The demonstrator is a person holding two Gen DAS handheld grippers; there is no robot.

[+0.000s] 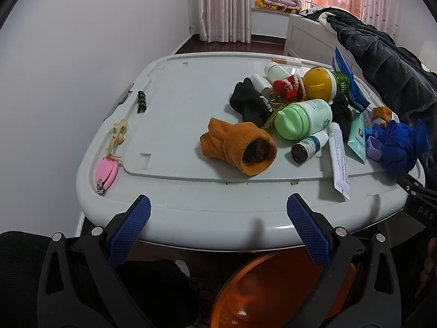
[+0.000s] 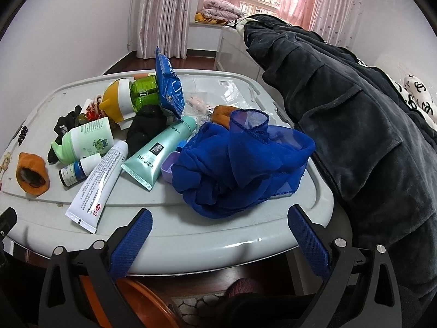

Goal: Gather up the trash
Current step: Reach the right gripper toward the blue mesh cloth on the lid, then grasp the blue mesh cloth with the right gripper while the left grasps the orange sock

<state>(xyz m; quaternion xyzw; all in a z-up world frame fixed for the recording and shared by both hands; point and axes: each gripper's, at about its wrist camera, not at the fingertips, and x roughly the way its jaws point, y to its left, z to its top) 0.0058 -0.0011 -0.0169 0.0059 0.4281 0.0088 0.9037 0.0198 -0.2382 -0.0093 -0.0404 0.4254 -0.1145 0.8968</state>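
Blue scarf (image 2: 240,161) – crowding tubes, bottles.

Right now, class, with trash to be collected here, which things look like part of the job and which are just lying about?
Likely for the job:
white tube
teal tube
blue packet
small dark bottle
orange basin

Probably just lying about:
orange sock
blue scarf
pink nail clipper
dark coat

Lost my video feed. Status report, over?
Left gripper open, empty. Right gripper open, empty. Clutter untouched on grey bin lid; orange basin waiting below. Blue scarf nearest right jaws.
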